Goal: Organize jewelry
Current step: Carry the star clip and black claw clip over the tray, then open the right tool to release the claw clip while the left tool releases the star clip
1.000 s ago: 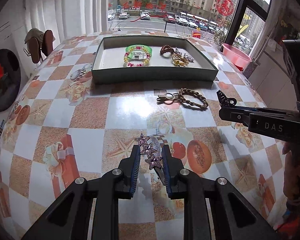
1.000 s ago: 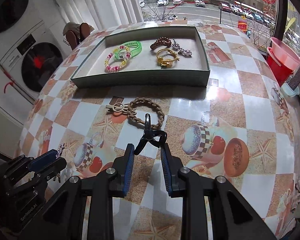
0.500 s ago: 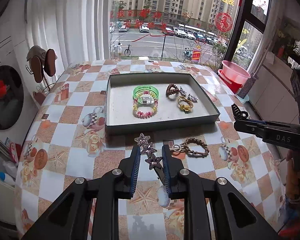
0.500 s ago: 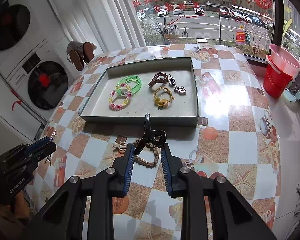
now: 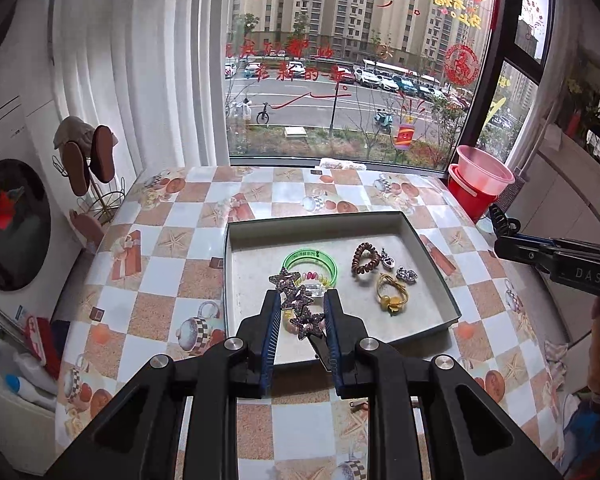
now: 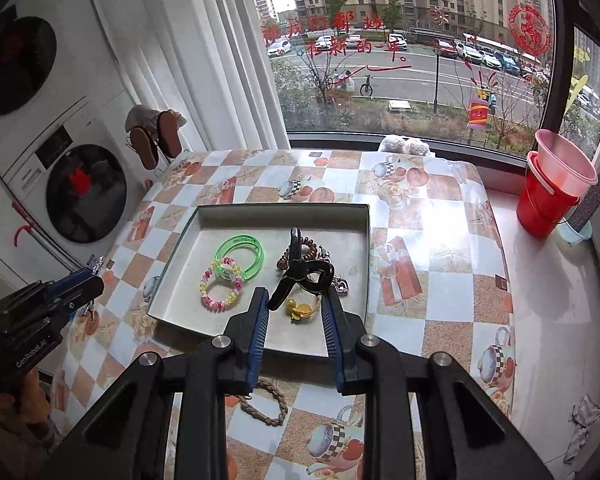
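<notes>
My left gripper (image 5: 300,312) is shut on a sparkly star hair clip (image 5: 298,300) and holds it above the near edge of the grey tray (image 5: 440,276). My right gripper (image 6: 296,304) is shut on a black claw clip (image 6: 300,270), raised over the tray (image 6: 364,240). In the tray lie a green bangle (image 6: 240,254), a beaded bracelet (image 6: 220,292), a brown coil hair tie (image 5: 365,258), a yellow hair tie (image 5: 392,292) and silver charms (image 5: 406,274). A braided brown bracelet (image 6: 266,404) lies on the table in front of the tray.
The checkered tablecloth (image 5: 160,264) covers the table below the window. Red and pink buckets (image 6: 556,188) stand on the sill at the right. Washing machines (image 6: 72,196) and a shoe rack (image 5: 88,168) are at the left. The right gripper also shows at the right of the left wrist view (image 5: 500,220).
Both grippers have risen high above the table and moved over the tray, each still holding its clip. The braided bracelet has stayed on the table.
</notes>
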### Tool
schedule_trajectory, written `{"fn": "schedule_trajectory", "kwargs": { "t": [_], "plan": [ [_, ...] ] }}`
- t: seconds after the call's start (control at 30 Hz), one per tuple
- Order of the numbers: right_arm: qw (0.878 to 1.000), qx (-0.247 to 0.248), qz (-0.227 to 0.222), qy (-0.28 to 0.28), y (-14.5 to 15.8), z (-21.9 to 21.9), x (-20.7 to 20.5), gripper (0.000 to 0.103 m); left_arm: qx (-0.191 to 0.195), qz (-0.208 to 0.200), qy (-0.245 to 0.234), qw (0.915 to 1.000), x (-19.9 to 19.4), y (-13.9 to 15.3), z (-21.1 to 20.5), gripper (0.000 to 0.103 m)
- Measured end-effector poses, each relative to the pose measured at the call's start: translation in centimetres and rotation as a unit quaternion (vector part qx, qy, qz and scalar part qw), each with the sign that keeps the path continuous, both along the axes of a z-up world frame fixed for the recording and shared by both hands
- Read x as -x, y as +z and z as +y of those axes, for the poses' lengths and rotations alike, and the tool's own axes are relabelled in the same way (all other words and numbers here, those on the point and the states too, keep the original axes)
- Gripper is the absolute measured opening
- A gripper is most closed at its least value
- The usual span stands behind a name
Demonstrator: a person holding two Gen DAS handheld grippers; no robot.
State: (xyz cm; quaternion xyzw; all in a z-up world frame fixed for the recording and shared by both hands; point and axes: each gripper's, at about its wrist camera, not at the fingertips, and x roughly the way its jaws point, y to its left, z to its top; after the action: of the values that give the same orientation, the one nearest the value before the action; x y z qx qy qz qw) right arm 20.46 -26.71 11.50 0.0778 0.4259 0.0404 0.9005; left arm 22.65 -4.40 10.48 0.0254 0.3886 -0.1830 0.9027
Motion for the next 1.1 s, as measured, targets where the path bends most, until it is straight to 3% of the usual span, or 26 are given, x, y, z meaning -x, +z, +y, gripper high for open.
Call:
{"fn": "schedule_trajectory", "kwargs": {
  "t": [0.23,0.63,0.9,1.1],
  "plan": [
    [1.000,0.000,0.018,0.006,-1.3,-0.1,-4.4,0.029,-0.024,0.024,-0.017,0.9993,-4.0,-2.9,-2.0,0.035],
    [0.994,-0.023,0.096,0.051,-10.1,3.3,-6.8,0.029,-0.056,0.075,-0.025,0.9953,-6.0,-10.1,-3.6,0.035],
    [0.989,-0.033,0.127,0.065,-13.3,4.9,-8.9,0.029,-0.060,0.091,-0.021,0.9938,-7.2,-12.2,-4.3,0.035],
    [0.990,-0.005,0.132,0.044,-15.0,4.5,-10.4,0.029,-0.053,0.093,-0.009,0.9942,-8.3,-13.2,-4.5,0.035]
  ]
}}
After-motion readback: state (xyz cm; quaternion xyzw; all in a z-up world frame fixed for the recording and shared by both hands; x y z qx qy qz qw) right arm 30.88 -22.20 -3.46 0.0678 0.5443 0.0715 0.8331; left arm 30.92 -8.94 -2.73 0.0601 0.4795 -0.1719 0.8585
